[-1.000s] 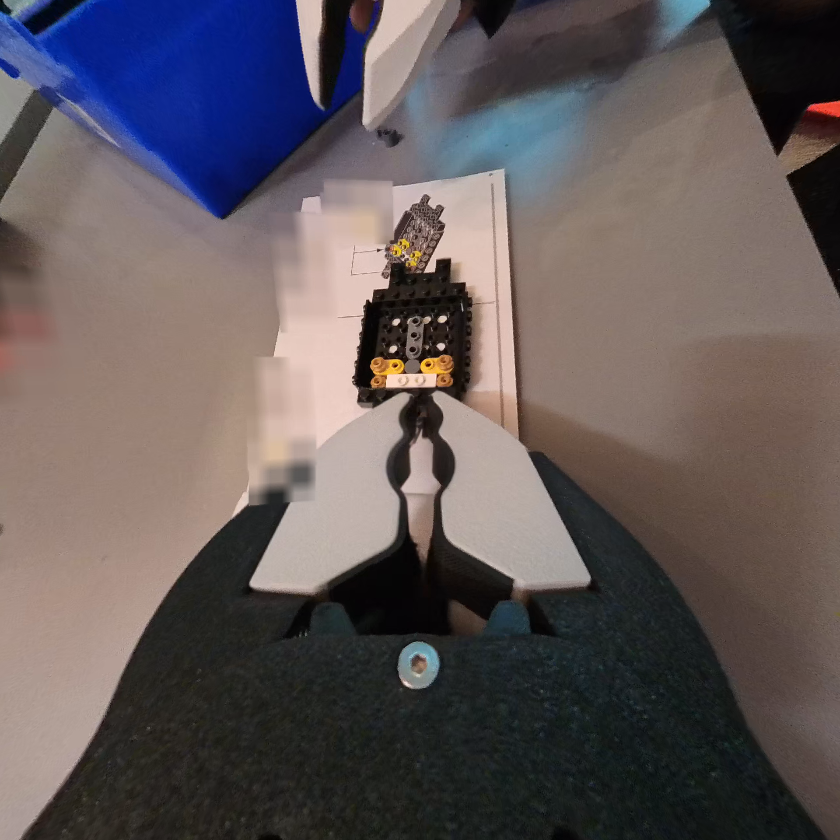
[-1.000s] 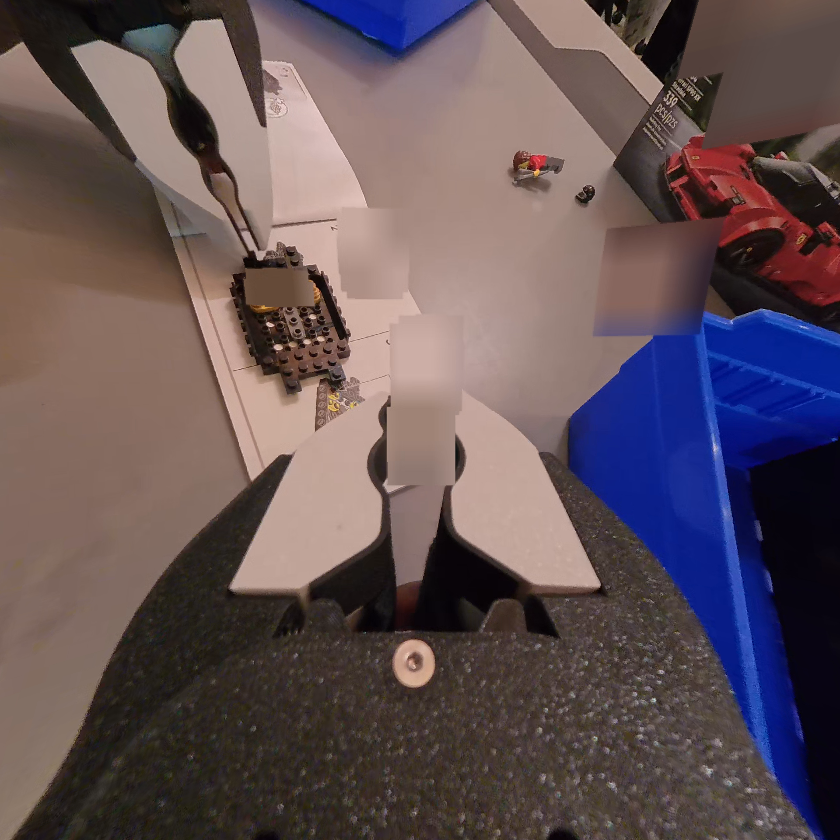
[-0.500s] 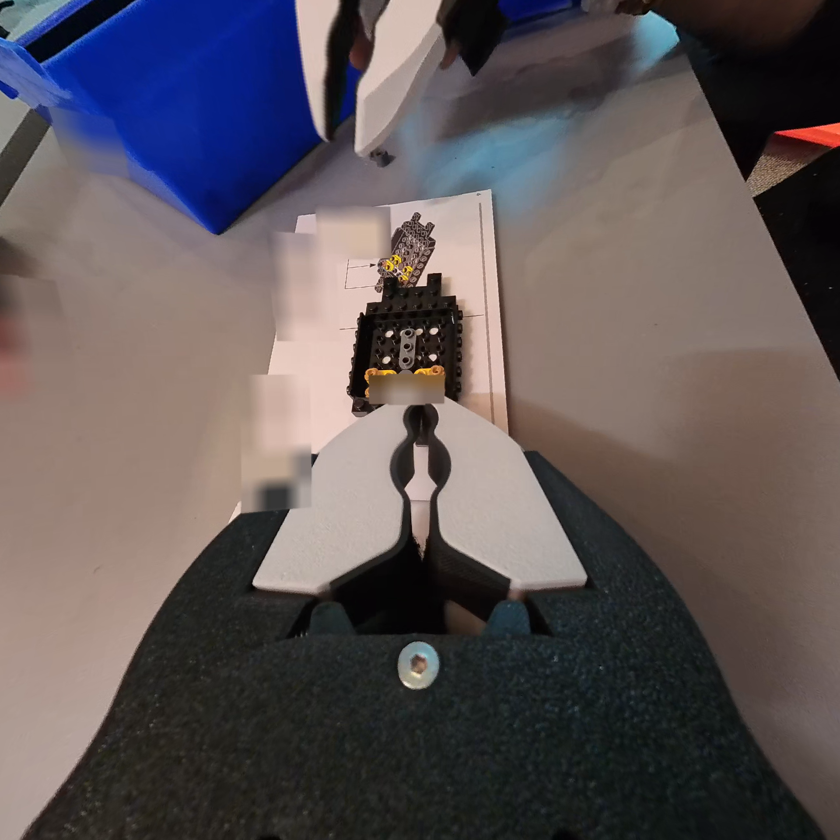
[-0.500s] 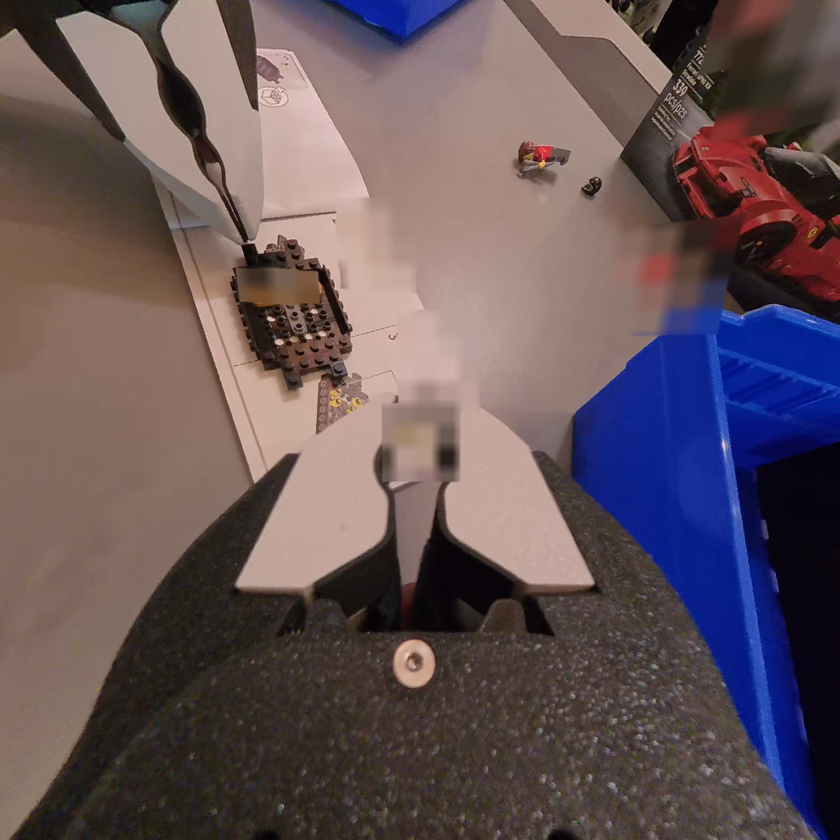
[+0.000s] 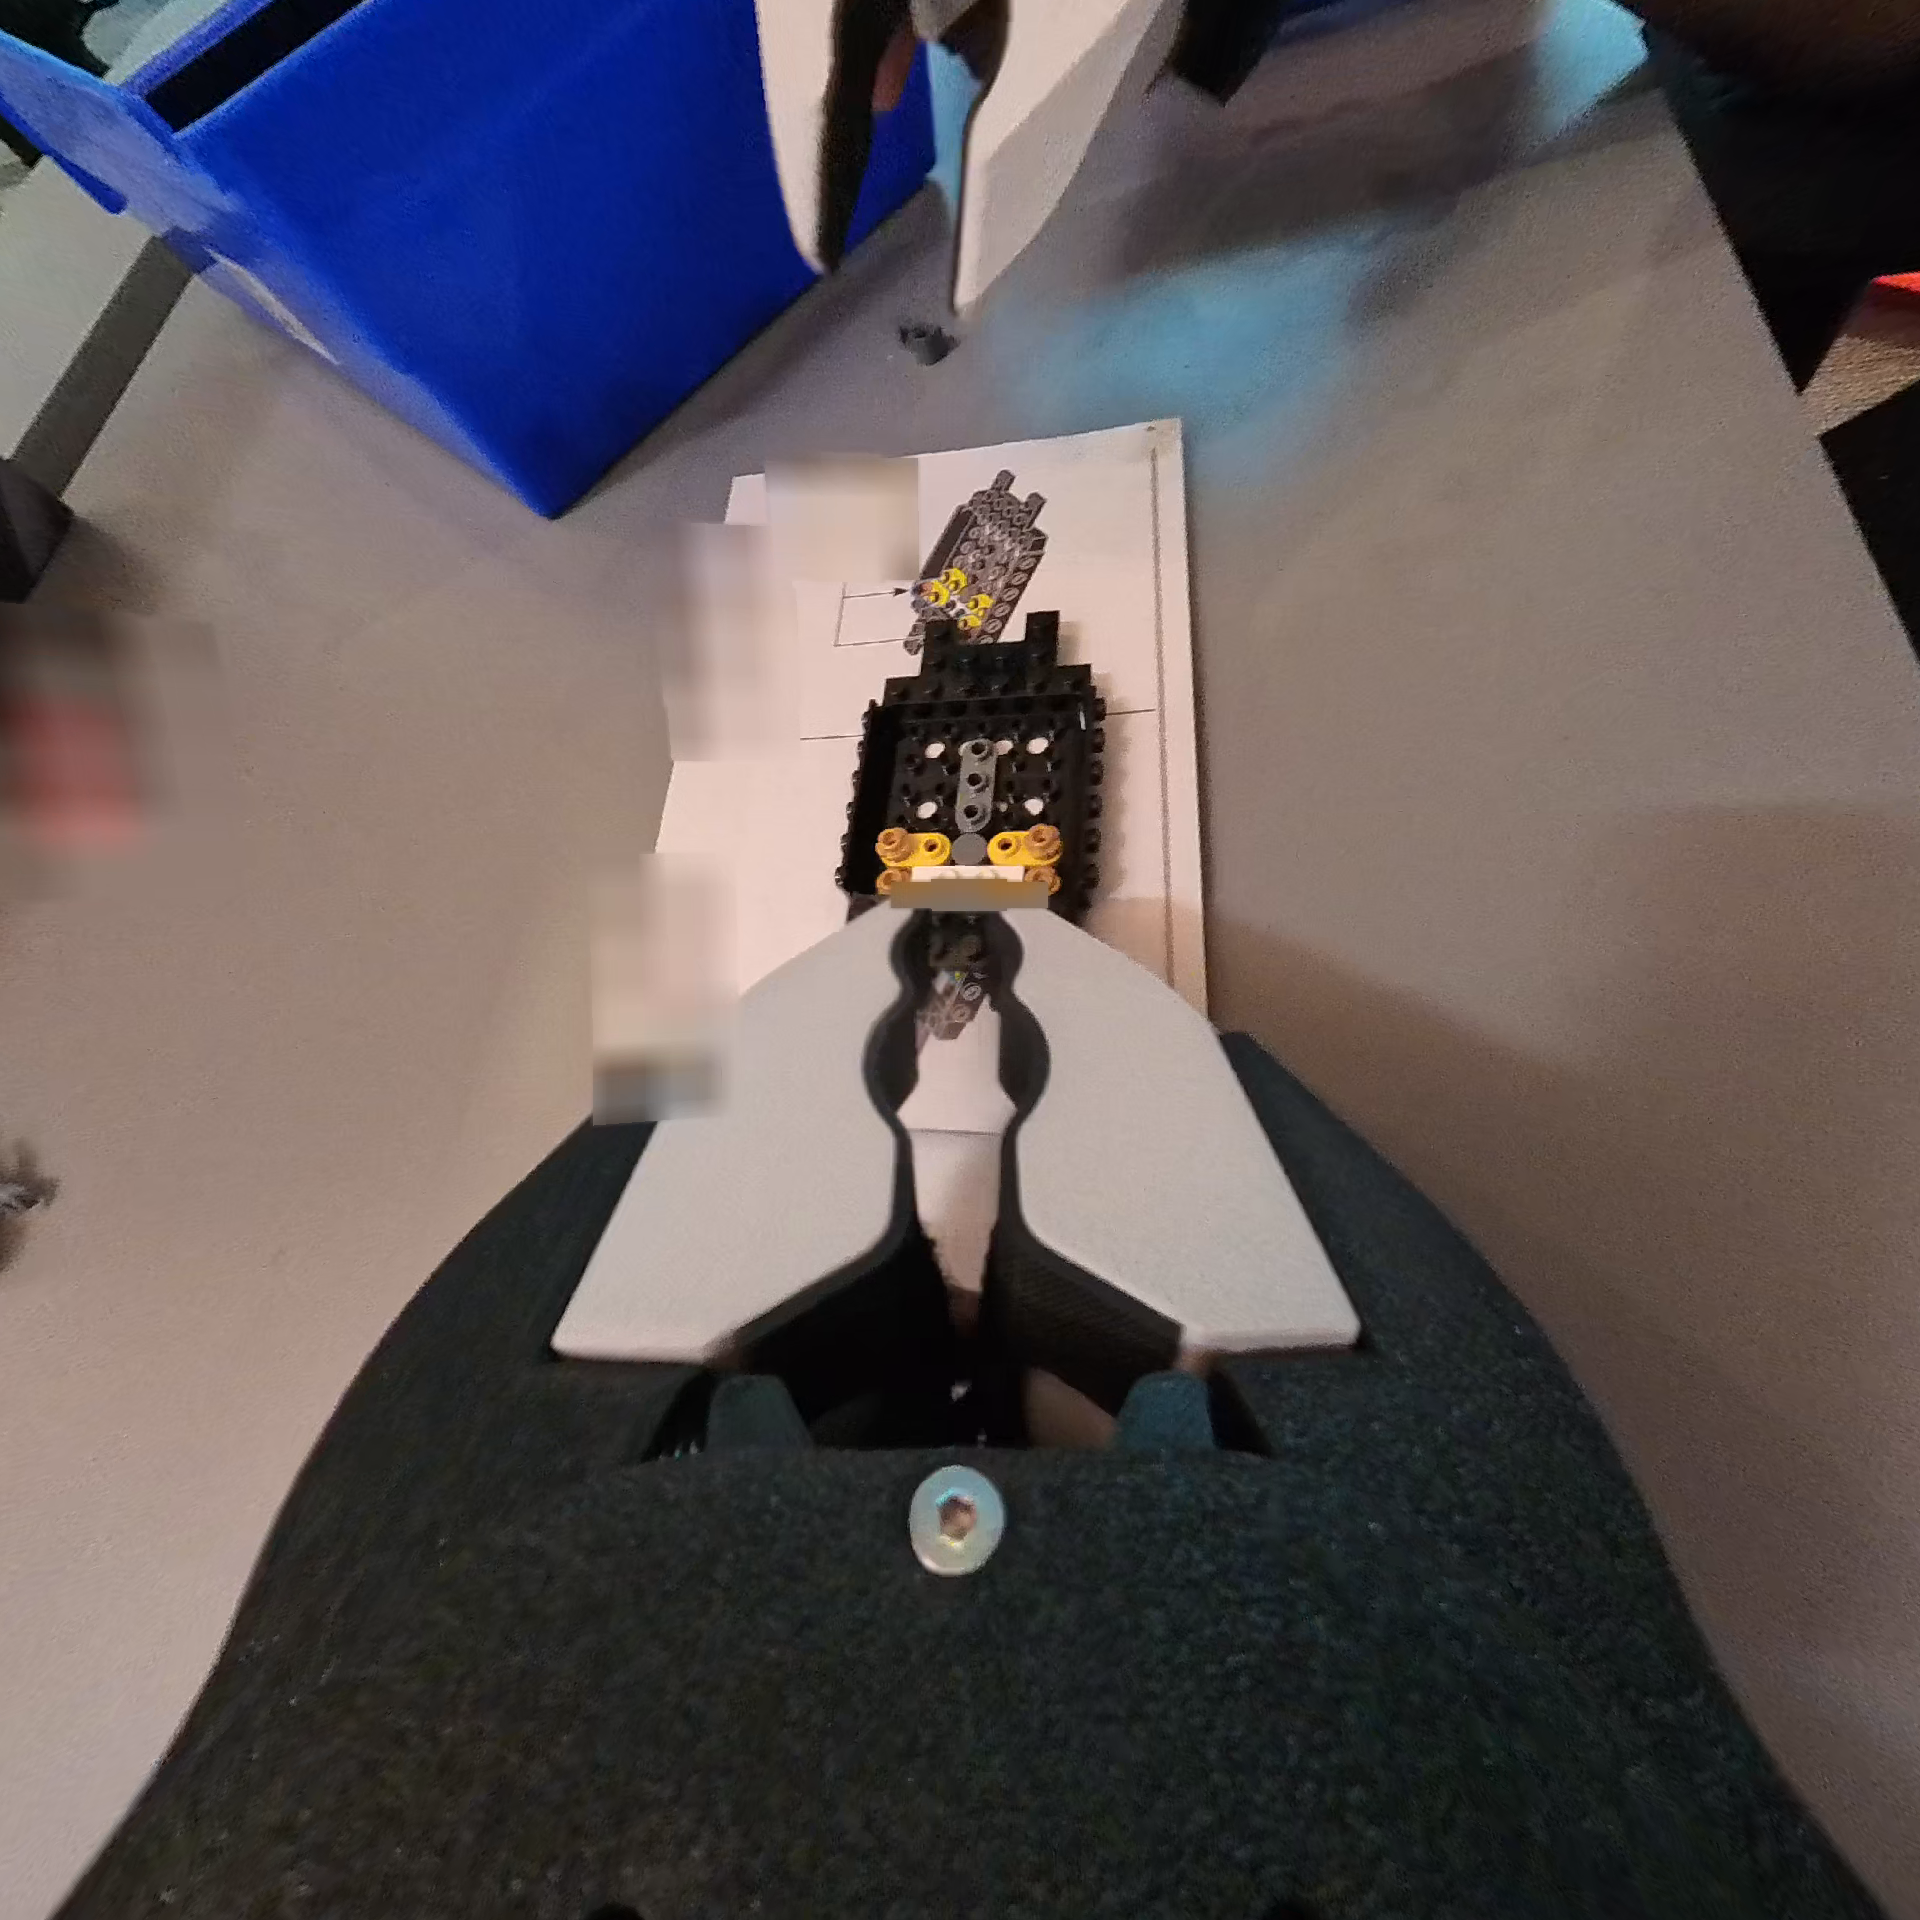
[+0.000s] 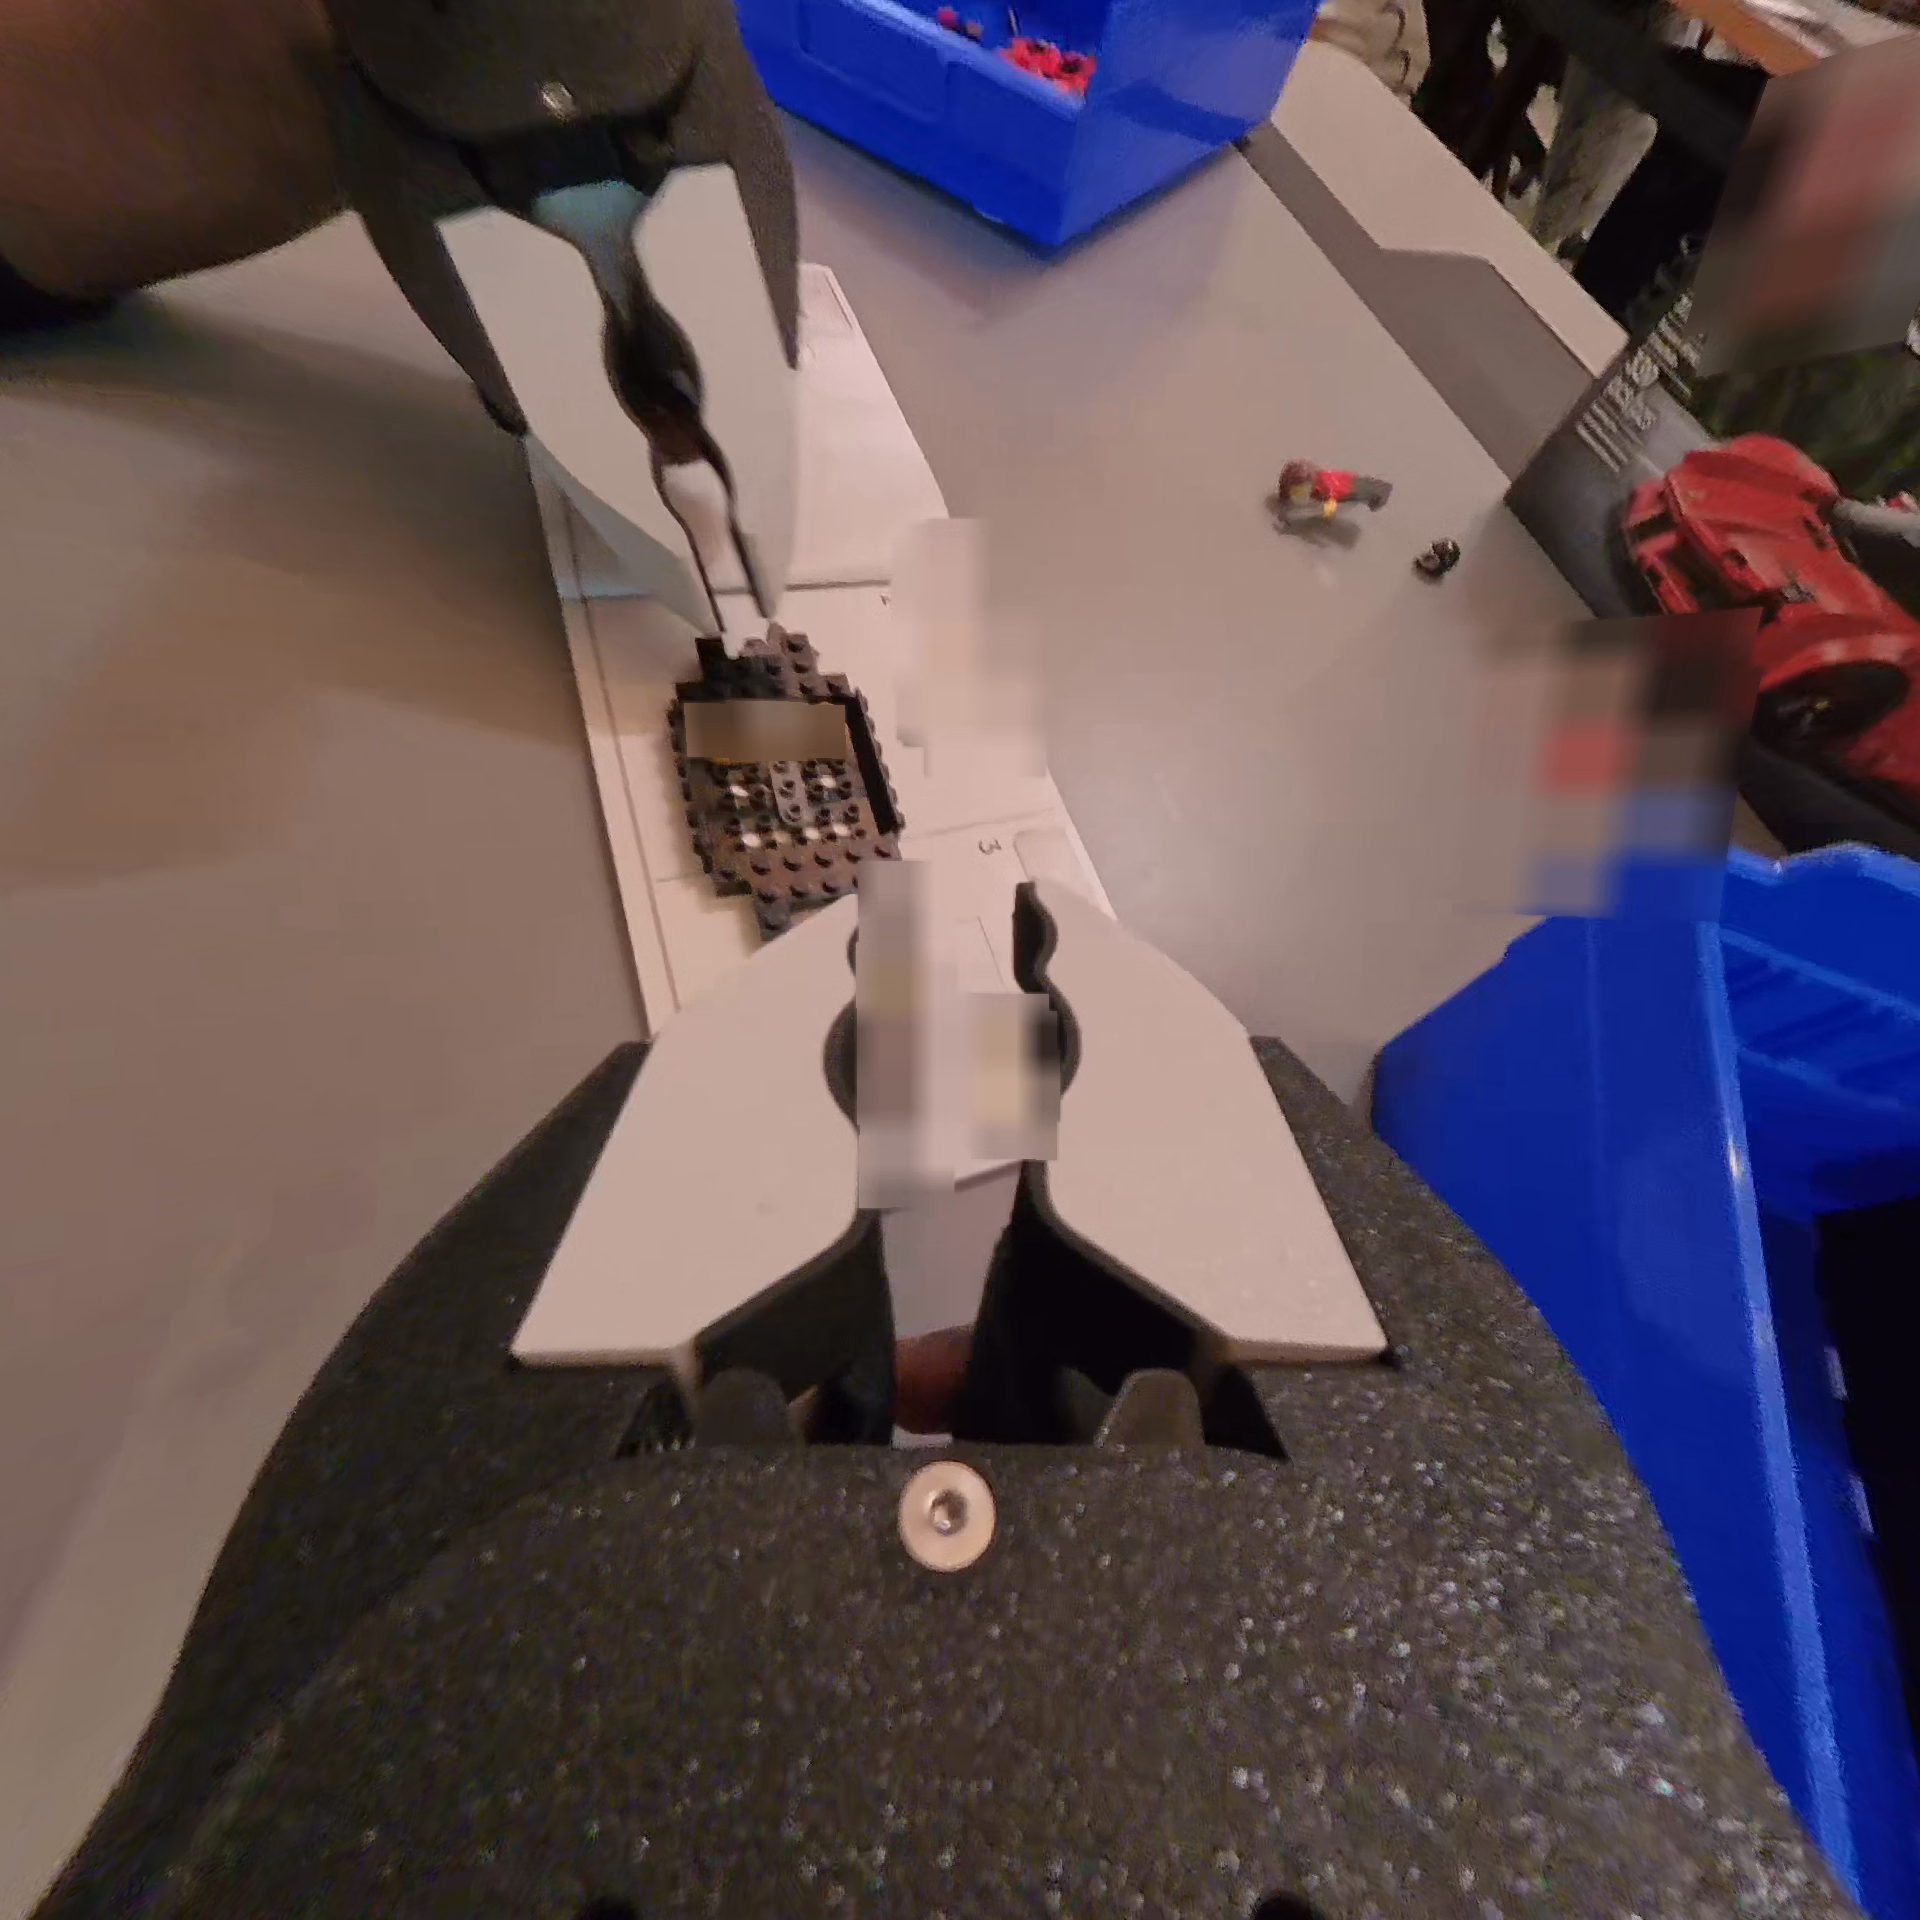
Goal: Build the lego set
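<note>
A black brick assembly (image 5: 977, 748) with yellow, grey and white parts lies on a white instruction sheet (image 5: 1132, 520). My left gripper (image 5: 956, 930) is at its near end, with the fingertips a little apart. The right wrist view shows the left gripper (image 6: 738, 621) just above the assembly's (image 6: 790, 821) end tab, not pinching it. My right gripper (image 6: 945, 914) is open over the sheet (image 6: 623, 790). A blurred patch hides part of its left finger. In the left wrist view the right gripper (image 5: 894, 281) hangs open above a small dark piece (image 5: 925, 343) on the table.
A blue bin (image 5: 468, 260) stands beside the sheet; it fills the right edge of the right wrist view (image 6: 1558, 1091). A second blue bin (image 6: 1018, 125) with red parts is at the back. A minifigure (image 6: 1325, 494), a small dark part (image 6: 1437, 558) and a box picturing a red car (image 6: 1714, 561) lie farther right. There is about 12 centimetres between the tips of the two grippers. The minifigure (image 6: 1325, 494) sits 25 centimetres or so from the ends of my left fingers.
My left gripper's fingers, shut at the assembly's end tab before, have parted slightly. My right gripper's fingers have spread wider. The small dark piece stays on the table.
</note>
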{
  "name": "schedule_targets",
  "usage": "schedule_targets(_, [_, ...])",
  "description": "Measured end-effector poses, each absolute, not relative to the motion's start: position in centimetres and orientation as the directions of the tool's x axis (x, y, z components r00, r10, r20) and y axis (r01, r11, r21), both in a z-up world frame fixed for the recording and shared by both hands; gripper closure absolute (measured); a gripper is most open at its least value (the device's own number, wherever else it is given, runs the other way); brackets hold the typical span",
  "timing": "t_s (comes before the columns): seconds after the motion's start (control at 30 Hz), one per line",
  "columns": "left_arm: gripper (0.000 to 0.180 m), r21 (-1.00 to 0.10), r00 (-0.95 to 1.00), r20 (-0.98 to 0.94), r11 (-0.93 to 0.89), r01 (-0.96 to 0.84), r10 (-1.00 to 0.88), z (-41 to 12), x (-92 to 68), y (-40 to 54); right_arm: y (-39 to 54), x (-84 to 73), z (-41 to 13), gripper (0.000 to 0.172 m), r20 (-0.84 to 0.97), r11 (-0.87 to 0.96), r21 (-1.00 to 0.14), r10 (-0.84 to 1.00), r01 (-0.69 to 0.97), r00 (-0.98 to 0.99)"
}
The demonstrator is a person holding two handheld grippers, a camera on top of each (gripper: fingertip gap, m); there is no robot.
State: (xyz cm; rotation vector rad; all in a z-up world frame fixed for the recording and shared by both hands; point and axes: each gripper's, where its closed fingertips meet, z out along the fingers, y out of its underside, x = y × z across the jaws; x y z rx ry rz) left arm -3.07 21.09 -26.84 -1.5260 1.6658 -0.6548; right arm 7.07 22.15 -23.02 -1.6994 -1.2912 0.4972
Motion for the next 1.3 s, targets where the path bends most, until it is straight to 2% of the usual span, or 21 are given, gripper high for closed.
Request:
schedule_targets(0.07, [0.156, -0.797, 0.033, -0.201, 0.143, -0.586, -0.979, -26.8, -3.1, 21.4, 21.5, 6.7, -22.3, 0.171, 0.218, 0.013, -0.854, 0.917, 0.521, 0.335])
schedule_targets(0.13, [0.146, -0.798, 0.039, -0.193, 0.134, -0.588, -0.98, -26.8, -3.0, 21.5, 21.4, 6.8, -22.0, 0.171, 0.234, 0.027, -0.851, 0.914, 0.525, 0.332])
schedule_targets(0.27, [0.141, -0.797, 0.034, -0.195, 0.138, -0.589, -0.98, -26.8, -2.9, 21.4, 21.5, 7.0, -22.3, 0.171, 0.233, 0.016, -0.839, 0.914, 0.544, 0.333])
schedule_targets(0.33, [0.146, -0.796, 0.026, -0.196, 0.144, -0.588, -0.98, -26.8, -3.0, 21.3, 21.8, 7.1, -22.5, 0.171, 0.233, 0.005, -0.837, 0.908, 0.547, 0.348])
schedule_targets(0.4, [0.171, -0.8, -0.001, -0.186, 0.152, -0.58, -0.983, -26.8, -3.0, 20.8, 22.1, 7.2, -22.6, 0.168, 0.242, 0.001, -0.833, 0.9, 0.554, 0.362])
schedule_targets(0.47, [0.18, -0.807, -0.011, -0.185, 0.158, -0.569, -0.983, -26.5, -2.9, 20.6, 22.3, 7.4, -22.7, 0.167, 0.247, -0.003, -0.831, 0.894, 0.557, 0.373])
schedule_targets(0.8, [0.18, -0.805, 0.028, -0.221, 0.166, -0.569, -0.975, -26.3, -3.1, 21.4, 22.7, 7.6, -23.2, 0.16, 0.257, -0.02, -0.814, 0.884, 0.581, 0.39])
schedule_targets(1.3, [0.154, -0.779, 0.005, -0.226, 0.178, -0.602, -0.974, -27.2, -3.0, 21.2, 22.5, 7.9, -25.2, 0.157, 0.187, -0.113, -0.773, 0.9, 0.624, 0.394])
